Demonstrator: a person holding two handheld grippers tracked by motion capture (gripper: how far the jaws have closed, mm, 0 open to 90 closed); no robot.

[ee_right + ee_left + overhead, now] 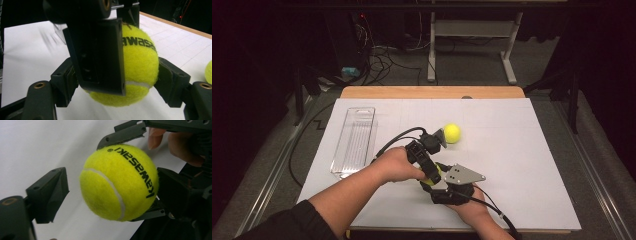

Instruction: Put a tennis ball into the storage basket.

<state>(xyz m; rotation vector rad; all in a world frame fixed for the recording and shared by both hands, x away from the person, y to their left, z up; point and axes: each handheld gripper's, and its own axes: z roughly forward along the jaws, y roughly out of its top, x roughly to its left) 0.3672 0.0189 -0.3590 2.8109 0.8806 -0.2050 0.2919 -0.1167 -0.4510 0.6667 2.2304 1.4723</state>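
Tennis ball (140, 67) clamped in right claw (117, 82), left claw's jaw across it, white table (30, 57)

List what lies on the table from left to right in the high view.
Clear plastic tray → left tool → loose tennis ball → grey three-cornered plate on the right tool.

— Any lettering to read?
— Yes: "kawasaki" in black, with a small ® mark beside it, printed on the felt of the yellow tennis ball (120, 182). Appears upside down in the left gripper view.
— And from the right gripper view?
— Just "awasa" on the same ball, the rest cut off by a black jaw in front and by the ball's curve.
— Anything else legible?
— Nothing more.
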